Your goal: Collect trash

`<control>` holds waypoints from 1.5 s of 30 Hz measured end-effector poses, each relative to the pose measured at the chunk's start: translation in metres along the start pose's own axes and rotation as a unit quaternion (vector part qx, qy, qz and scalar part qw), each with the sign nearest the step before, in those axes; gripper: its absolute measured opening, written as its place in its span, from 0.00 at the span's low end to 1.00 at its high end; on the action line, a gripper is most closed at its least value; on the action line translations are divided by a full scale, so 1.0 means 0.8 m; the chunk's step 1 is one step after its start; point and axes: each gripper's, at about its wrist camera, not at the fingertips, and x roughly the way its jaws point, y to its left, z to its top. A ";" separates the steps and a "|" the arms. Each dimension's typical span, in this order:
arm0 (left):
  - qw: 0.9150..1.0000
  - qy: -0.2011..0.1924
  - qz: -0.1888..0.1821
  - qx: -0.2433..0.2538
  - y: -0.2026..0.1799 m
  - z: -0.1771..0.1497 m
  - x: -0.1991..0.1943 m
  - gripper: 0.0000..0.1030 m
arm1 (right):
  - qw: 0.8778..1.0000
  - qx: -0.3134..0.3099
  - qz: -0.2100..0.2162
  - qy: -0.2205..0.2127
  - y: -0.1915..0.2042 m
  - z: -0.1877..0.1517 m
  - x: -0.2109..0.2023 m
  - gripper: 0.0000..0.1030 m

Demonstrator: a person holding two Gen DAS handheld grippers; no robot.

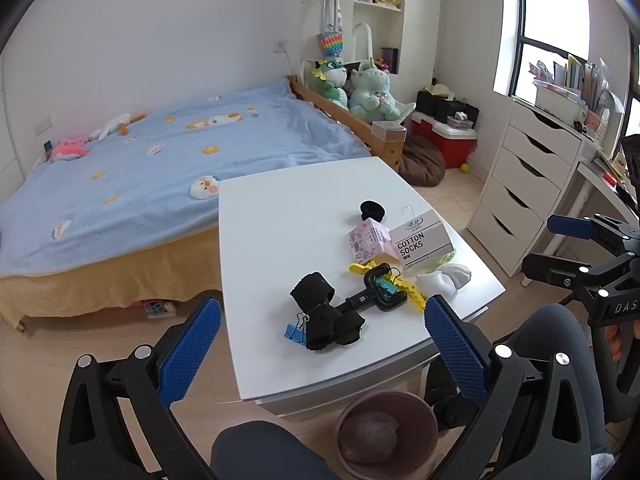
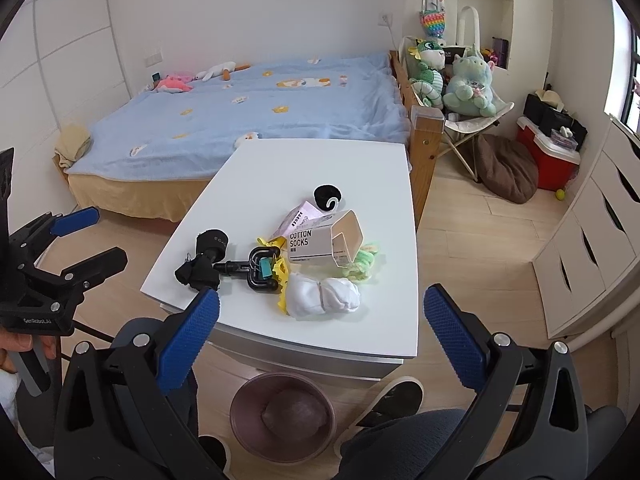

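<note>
1. Hovering off the near edge of the white table (image 2: 320,168), right gripper (image 2: 322,332) and left gripper (image 1: 322,338) both spread wide, grasping nothing.
2. Cotton socks box (image 2: 316,242) lies mid-table toward the right edge, ahead of the right gripper, which looks nearer; long axis roughly crosswise.
3. Trash bin (image 2: 244,432) sits on the floor under the near edge.

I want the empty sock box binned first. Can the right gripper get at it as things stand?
Probably yes. The right gripper is open and empty, and the sock box lies on top of the clutter with its open end facing it; only the white socks lie between.
</note>
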 end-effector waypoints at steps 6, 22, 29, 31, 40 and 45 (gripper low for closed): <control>1.000 0.000 0.001 0.000 0.000 0.001 -0.001 0.95 | 1.000 0.001 0.004 -0.002 0.001 0.002 0.001 0.97; 1.000 -0.003 -0.006 0.005 0.001 0.002 0.007 0.95 | 1.000 0.007 -0.003 0.005 -0.004 -0.001 0.007 0.97; 1.000 -0.003 -0.008 0.004 -0.001 0.001 0.008 0.95 | 1.000 0.012 -0.006 0.009 -0.007 -0.002 0.010 0.97; 1.000 -0.002 -0.008 0.004 0.000 0.000 0.008 0.95 | 1.000 0.012 -0.007 0.010 -0.008 -0.001 0.011 0.97; 1.000 -0.003 -0.009 0.002 0.000 -0.003 0.009 0.95 | 1.000 0.011 -0.007 0.011 -0.007 -0.001 0.012 0.97; 1.000 -0.001 -0.004 0.002 -0.001 -0.005 0.013 0.95 | 1.000 0.010 -0.005 0.013 -0.006 -0.002 0.013 0.97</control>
